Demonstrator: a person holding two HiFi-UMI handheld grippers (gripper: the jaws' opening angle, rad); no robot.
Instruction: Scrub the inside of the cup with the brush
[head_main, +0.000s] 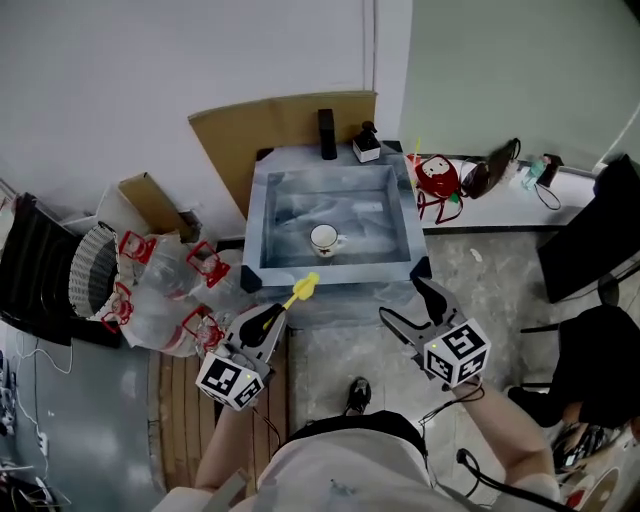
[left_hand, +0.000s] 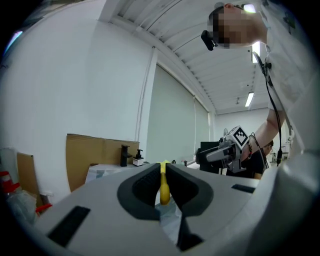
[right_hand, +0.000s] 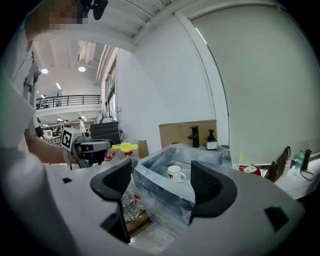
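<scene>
Beyond the left gripper (head_main: 270, 320) clamping the brush (head_main: 302, 290), the cup (head_main: 324, 240) is best steadied by the gaping, empty right gripper (head_main: 405, 303).

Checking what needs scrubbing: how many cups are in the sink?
1: a white cup stands upright near the middle of the sink floor; no other shows there.

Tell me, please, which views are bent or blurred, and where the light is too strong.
Head view: soft, even light and fairly sharp, with only a pale sheen on the lining of the sink. Left gripper view: strong fisheye bending with black corners, the yellow brush close to the lens looks soft, and a ceiling lamp glares. Right gripper view: the same fisheye bending, yet the cup stays clear.
</scene>
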